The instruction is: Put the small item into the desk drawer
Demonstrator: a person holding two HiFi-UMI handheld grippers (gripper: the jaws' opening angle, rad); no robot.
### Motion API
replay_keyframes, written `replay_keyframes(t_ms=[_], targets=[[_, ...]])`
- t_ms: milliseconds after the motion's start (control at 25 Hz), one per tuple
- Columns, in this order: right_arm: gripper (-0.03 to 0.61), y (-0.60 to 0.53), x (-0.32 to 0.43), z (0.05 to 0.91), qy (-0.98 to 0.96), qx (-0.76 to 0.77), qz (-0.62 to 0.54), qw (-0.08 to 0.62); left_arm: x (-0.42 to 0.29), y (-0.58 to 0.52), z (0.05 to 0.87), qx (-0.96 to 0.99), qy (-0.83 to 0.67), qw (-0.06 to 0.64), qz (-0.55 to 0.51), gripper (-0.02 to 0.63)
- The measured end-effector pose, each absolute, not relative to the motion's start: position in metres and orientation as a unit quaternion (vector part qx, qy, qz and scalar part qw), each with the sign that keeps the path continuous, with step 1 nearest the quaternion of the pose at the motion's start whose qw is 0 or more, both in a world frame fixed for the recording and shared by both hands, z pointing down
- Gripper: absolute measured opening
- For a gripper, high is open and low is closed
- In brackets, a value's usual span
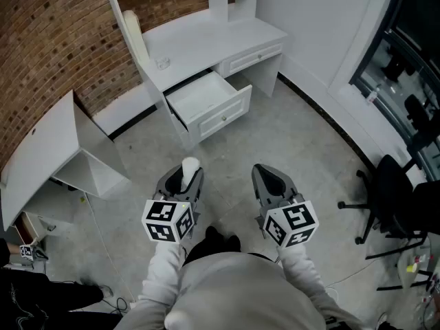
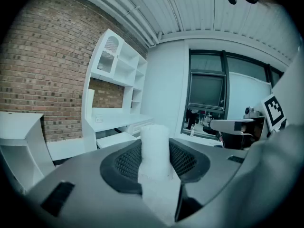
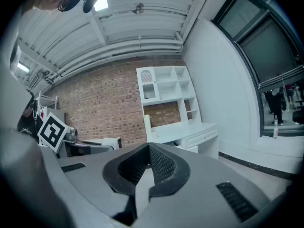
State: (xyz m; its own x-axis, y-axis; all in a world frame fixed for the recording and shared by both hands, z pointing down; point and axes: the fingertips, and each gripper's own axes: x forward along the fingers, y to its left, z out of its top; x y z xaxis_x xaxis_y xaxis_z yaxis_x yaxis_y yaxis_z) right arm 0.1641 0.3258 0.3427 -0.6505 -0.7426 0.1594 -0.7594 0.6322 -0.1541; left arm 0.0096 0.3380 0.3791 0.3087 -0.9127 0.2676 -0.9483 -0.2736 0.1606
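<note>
The person stands on the floor in the lower middle of the head view, with one tool in each hand, both pointing up the frame. The left gripper [image 1: 184, 183] has its jaws pinching the small item [image 2: 155, 148] — a white, roundish stick. Its long axis runs along the jaws, so its blunt end sticks out past their tips, toward the furniture. The right gripper [image 3: 148, 156] has its jaws pressed together and nothing is between them.

The white bench [image 1: 206, 43] stands against the brick wall in the upper middle of the frame. Its drawer [image 1: 223, 117] is already pulled out toward the person, and the inside looks bare. So the item is not yet at its place. The drawer lies well apart from it, straight up the frame and a little to the right of the line of the left jaws, with open floor between.

I think the coming move is only a carry. The left hand has the item and is also the nearer one to the drawer, so it should go forward, come over the open drawer and tip the blunt end down before the jaws let go.
</note>
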Motion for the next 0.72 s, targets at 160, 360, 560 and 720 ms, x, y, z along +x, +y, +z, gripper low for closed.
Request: replay_keyframes(t_ms=[160,360,560,720], targets=[[0.028,0.327,0.160,0.339,-0.905,0.411,0.098,0.040,0.008,0.338,0.377,0.795,-0.585,0.146,0.060,0.181],[0.028,0.330,0.163,0.337,-0.906,0.409,0.102,0.031,0.011,0.340,0.375,0.795,-0.586,0.144,0.058,0.181],[0.028,0.329,0.170,0.342,-0.904,0.410,0.114,0.029,0.013,0.343,0.375,0.790,-0.594,0.145,0.047,0.182],[0.028,0.322,0.170,0.347,-0.903,0.410,0.126,0.033,0.010,0.338,0.378,0.785,-0.598,0.154,0.044,0.181]])
